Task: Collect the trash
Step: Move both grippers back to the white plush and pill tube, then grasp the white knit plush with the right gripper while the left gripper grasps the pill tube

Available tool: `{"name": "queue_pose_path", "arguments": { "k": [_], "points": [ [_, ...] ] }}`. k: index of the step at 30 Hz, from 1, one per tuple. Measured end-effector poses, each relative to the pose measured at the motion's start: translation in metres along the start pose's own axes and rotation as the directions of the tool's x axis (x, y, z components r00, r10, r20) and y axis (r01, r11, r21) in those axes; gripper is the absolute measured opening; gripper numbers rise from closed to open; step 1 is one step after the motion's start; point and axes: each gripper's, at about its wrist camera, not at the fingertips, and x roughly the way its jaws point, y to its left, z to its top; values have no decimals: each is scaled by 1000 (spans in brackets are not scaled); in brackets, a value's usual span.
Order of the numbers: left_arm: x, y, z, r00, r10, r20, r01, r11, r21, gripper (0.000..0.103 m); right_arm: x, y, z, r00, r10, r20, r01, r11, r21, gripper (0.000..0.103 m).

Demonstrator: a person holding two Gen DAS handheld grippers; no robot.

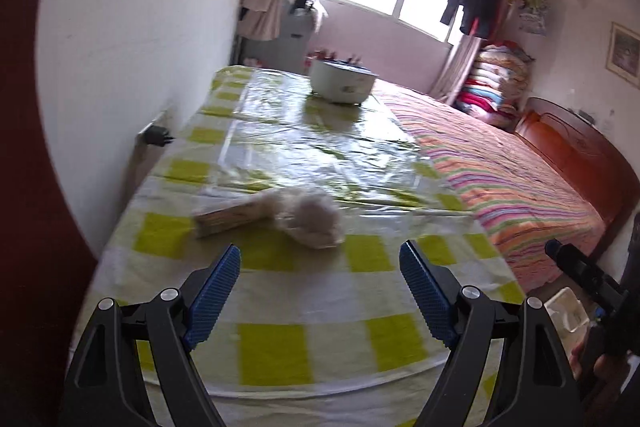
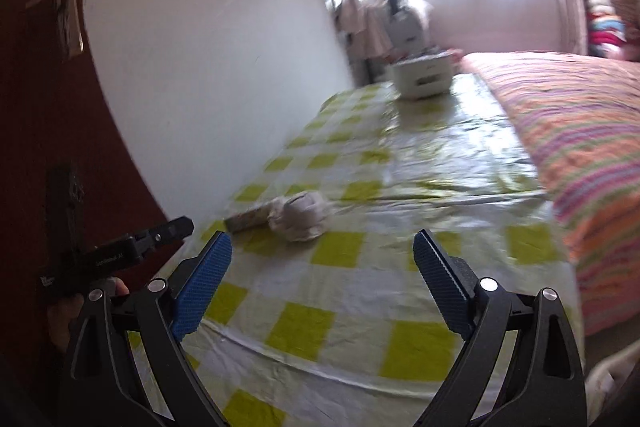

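Note:
A crumpled whitish wad of trash (image 1: 310, 217) lies on the green-and-white checked tablecloth (image 1: 280, 339), with a flat brownish wrapper or stick (image 1: 226, 217) touching its left side. Both show in the right wrist view too, the wad (image 2: 300, 217) and the wrapper (image 2: 248, 219). My left gripper (image 1: 320, 267) is open and empty, just short of the wad. My right gripper (image 2: 322, 259) is open and empty, a little nearer than the wad. The right gripper's tip shows at the right edge of the left wrist view (image 1: 576, 267).
A white pot (image 1: 344, 81) stands at the table's far end on a clear plastic sheet (image 1: 320, 143). A striped bed (image 1: 500, 179) adjoins the table's right side. A white wall (image 1: 140, 47) runs along the left. A white container (image 1: 566, 311) sits low by the bed.

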Motion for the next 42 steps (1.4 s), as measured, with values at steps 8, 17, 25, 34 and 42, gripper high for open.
{"name": "queue_pose_path", "arguments": {
  "k": [8, 17, 25, 34, 42],
  "points": [
    [-11, 50, 2, 1000, -22, 4, 23, 992, -127, 79, 119, 55, 22, 963, -6, -268, -59, 970, -234, 91],
    [-12, 46, 10, 997, -66, 30, 69, 992, -110, 79, 209, 66, 34, 914, -150, -377, -7, 923, -384, 90],
    [-7, 49, 14, 998, -61, 33, 64, 991, -116, 79, 240, 64, 31, 880, -184, -438, 0, 922, -388, 55],
    [0, 57, 21, 998, -59, 31, 63, 991, -118, 79, 160, 41, 34, 941, -44, -336, -22, 982, -189, 48],
    [29, 29, 27, 993, -87, -85, 101, 978, 181, 79, 44, -9, -7, 977, 153, -150, -125, 975, 182, 48]
  ]
}}
